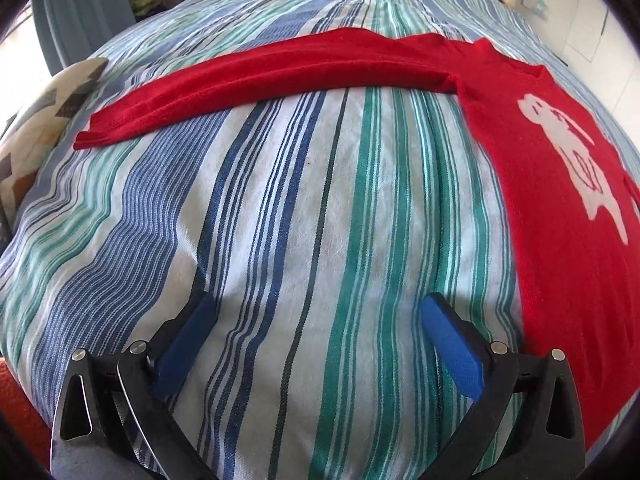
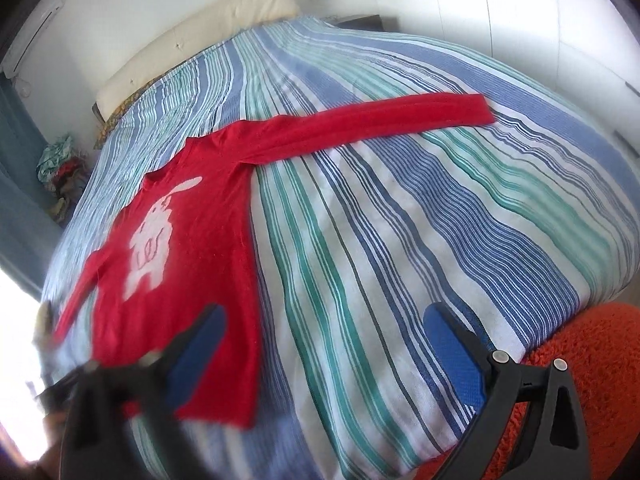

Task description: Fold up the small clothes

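Note:
A small red long-sleeved sweater [image 1: 560, 264] with a white animal print lies flat on the striped bedspread [image 1: 280, 220]. In the left wrist view one sleeve [image 1: 240, 84] stretches out to the left. In the right wrist view the sweater [image 2: 200, 240] lies at the left and its other sleeve [image 2: 380, 120] stretches right. My left gripper [image 1: 316, 320] is open and empty above bare bedspread, left of the sweater's body. My right gripper [image 2: 320, 328] is open and empty, right of the sweater's hem; its left finger [image 2: 196, 344] overlaps the red cloth in the picture.
A patterned cushion [image 1: 36, 120] lies at the bed's left edge. A cream headboard [image 2: 192, 40] stands at the far end. A pile of clothes [image 2: 60, 168] sits beside the bed. An orange rug [image 2: 592, 360] lies below the bed's near edge.

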A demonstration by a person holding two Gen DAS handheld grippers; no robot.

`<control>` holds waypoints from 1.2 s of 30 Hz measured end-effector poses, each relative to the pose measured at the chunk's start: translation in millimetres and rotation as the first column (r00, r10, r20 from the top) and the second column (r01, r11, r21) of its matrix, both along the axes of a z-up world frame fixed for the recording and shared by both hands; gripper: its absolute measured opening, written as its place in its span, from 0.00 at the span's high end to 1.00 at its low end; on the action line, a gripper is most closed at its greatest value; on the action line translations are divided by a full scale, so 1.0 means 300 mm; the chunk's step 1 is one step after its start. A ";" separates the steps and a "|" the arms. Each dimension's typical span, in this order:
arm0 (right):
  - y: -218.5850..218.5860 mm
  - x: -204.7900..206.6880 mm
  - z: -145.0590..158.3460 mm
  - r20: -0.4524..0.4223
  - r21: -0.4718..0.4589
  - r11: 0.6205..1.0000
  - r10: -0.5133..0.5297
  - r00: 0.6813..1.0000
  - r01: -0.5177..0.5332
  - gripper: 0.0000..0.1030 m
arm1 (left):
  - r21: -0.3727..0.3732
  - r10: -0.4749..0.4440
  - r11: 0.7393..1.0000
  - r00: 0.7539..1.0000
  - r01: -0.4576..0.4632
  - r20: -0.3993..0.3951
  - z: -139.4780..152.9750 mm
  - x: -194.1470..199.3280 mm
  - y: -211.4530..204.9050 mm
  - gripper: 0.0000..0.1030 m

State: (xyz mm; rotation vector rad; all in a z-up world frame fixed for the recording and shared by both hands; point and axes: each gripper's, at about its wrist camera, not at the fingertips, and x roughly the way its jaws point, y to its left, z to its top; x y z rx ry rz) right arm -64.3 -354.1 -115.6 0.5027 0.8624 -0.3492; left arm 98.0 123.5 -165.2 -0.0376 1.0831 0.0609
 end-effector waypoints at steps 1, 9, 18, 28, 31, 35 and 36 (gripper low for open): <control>0.000 -0.001 0.001 0.001 0.001 1.000 -0.001 1.000 0.001 0.05 | -0.002 -0.002 1.000 1.000 0.002 -0.003 0.000 0.001 0.001 0.01; 0.006 -0.002 -0.001 -0.004 0.005 1.000 0.001 1.000 -0.001 0.05 | -0.004 -0.005 1.000 1.000 0.005 -0.001 -0.003 -0.001 0.001 0.01; -0.189 0.033 0.118 0.147 0.091 0.995 -0.043 0.988 0.030 0.05 | 0.005 -0.010 1.000 1.000 0.010 0.011 -0.006 -0.006 -0.003 0.01; -0.806 0.177 0.007 0.157 0.505 0.831 -0.354 0.922 0.233 0.05 | 0.012 -0.006 1.000 0.999 0.006 0.036 -0.006 -0.017 -0.009 0.01; -0.849 0.204 -0.141 0.052 0.568 0.758 -0.423 0.905 0.322 0.16 | 0.014 -0.005 1.000 0.999 0.005 0.040 -0.006 -0.018 -0.010 0.01; -0.886 0.236 -0.211 0.093 0.493 0.784 -0.479 0.873 0.378 0.33 | 0.013 -0.004 1.000 0.999 0.004 0.046 -0.006 -0.022 -0.009 0.01; -0.893 0.239 -0.220 0.120 0.494 0.780 -0.499 0.858 0.384 0.33 | 0.015 -0.003 1.000 0.999 0.003 0.048 -0.006 -0.022 -0.010 0.01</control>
